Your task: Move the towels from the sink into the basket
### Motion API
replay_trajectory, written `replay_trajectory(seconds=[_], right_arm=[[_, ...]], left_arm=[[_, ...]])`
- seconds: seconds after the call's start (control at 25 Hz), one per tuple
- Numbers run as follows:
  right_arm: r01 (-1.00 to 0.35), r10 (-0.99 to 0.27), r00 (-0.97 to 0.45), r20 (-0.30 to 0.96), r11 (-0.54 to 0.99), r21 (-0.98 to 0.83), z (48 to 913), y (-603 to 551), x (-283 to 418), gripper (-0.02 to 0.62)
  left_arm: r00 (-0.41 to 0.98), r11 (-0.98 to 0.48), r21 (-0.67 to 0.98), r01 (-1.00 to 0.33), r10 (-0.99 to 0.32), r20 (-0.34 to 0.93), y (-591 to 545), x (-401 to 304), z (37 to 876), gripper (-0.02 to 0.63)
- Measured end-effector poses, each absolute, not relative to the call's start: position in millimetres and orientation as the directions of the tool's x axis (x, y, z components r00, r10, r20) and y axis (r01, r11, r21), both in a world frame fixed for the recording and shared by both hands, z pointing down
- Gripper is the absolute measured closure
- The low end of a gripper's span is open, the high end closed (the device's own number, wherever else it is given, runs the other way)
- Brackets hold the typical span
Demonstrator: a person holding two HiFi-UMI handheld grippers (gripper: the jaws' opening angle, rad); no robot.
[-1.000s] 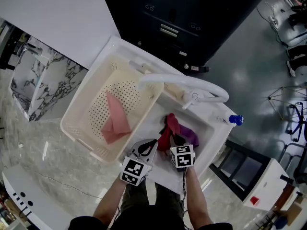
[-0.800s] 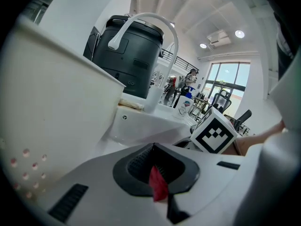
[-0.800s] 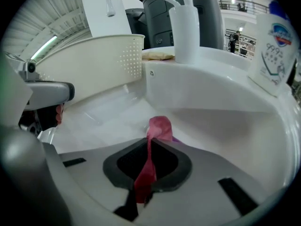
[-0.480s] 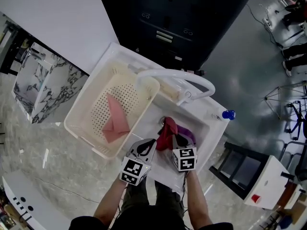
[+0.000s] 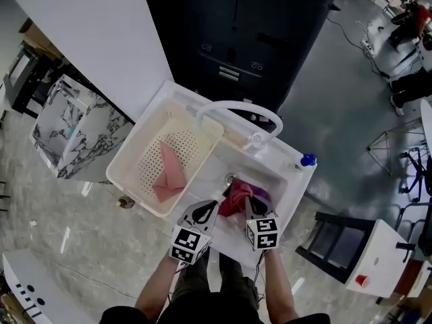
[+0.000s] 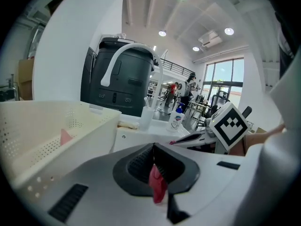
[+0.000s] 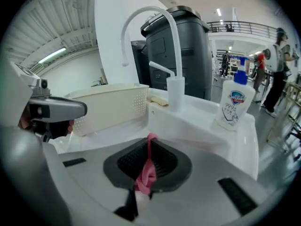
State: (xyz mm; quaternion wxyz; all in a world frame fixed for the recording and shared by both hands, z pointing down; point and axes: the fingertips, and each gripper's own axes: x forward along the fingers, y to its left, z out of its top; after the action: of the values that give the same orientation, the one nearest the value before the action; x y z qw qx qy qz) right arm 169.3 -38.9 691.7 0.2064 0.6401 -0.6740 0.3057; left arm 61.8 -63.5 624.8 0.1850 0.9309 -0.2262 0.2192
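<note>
A red towel (image 5: 233, 198) hangs over the white sink (image 5: 287, 187), gripped from both sides. My left gripper (image 5: 213, 206) is shut on one red corner (image 6: 157, 185). My right gripper (image 5: 247, 205) has just been closing and is shut on a pink-red fold (image 7: 146, 171). A purple towel (image 5: 264, 196) lies in the sink behind the red one. The cream perforated basket (image 5: 128, 171) stands to the left of the sink, with a pink towel (image 5: 169, 173) lying inside it. In the left gripper view the basket wall (image 6: 56, 126) shows at left.
A white arched faucet (image 5: 236, 108) curves over the sink and the basket's right edge. A soap bottle (image 5: 307, 160) stands at the sink's far right corner, with a white cup (image 7: 175, 93) beside the faucet. A dark cabinet (image 5: 250, 39) stands behind the sink unit.
Both grippers have risen with the red towel, which now hangs higher above the sink basin. The purple towel stays in the sink.
</note>
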Motion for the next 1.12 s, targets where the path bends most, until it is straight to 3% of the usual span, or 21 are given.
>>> replay_trajectory(seconds=[1.12], right_arm=[[-1.000,-0.948,0.005,0.318,0.004,0.029,462,-15,159,0.555]], left_arm=[[0.855,-0.857,0.142,-0.496,-0.454,0.251,-66,41,467,0.598]])
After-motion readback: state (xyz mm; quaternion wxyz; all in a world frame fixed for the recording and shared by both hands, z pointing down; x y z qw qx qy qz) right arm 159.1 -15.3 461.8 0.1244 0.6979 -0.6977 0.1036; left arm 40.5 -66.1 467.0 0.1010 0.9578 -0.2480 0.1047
